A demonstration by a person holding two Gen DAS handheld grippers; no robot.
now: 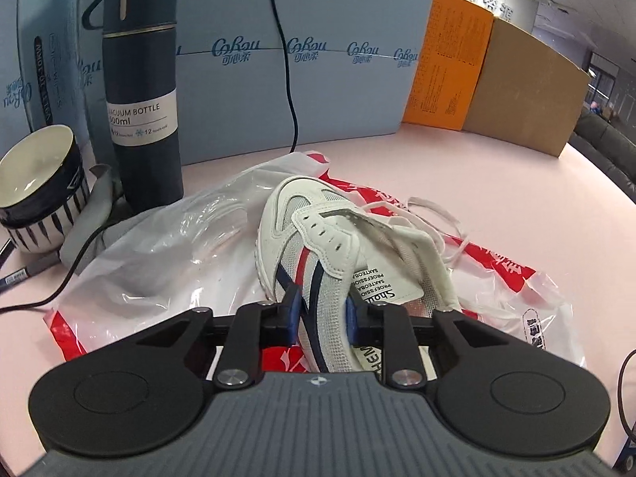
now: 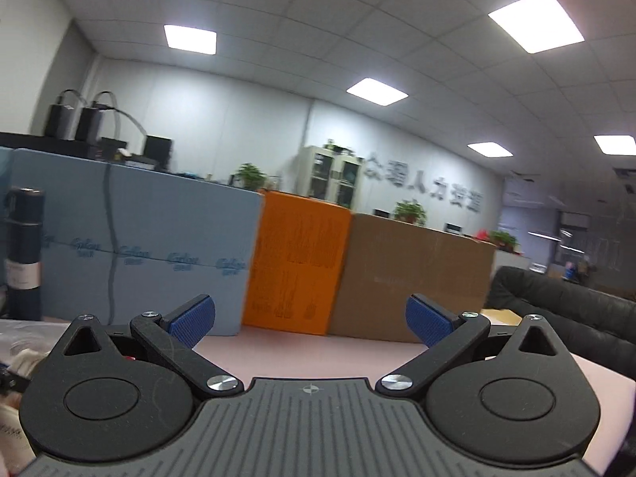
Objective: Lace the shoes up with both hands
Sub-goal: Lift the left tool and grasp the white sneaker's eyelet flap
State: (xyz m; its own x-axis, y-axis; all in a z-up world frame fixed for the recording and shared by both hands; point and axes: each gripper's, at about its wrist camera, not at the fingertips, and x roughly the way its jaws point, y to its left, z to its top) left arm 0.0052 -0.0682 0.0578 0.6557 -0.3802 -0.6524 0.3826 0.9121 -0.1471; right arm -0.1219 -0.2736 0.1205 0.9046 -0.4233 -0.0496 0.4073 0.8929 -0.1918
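Note:
A white sneaker (image 1: 318, 238) with navy and red stripes lies tilted on a red-and-clear plastic bag (image 1: 167, 254) on the pink table. Its eyelet row faces up and its white lace (image 1: 433, 214) trails loose to the right over the bag. My left gripper (image 1: 322, 312) is shut on the sneaker's side wall near the heel, one blue pad on each side. In the right wrist view my right gripper (image 2: 310, 320) hangs open above the table, pointing at the boxes, with nothing between its blue pads (image 2: 194, 318). The sneaker does not show there.
A dark vacuum bottle (image 1: 141, 91) and a striped bowl (image 1: 39, 187) stand at the back left, with a black cable (image 1: 286, 59) and a pen (image 1: 24, 274). Blue boxes (image 1: 298, 59), an orange box (image 2: 296, 262) and a brown carton (image 2: 413, 278) wall the table's far side. A black sofa (image 2: 568, 310) sits at right.

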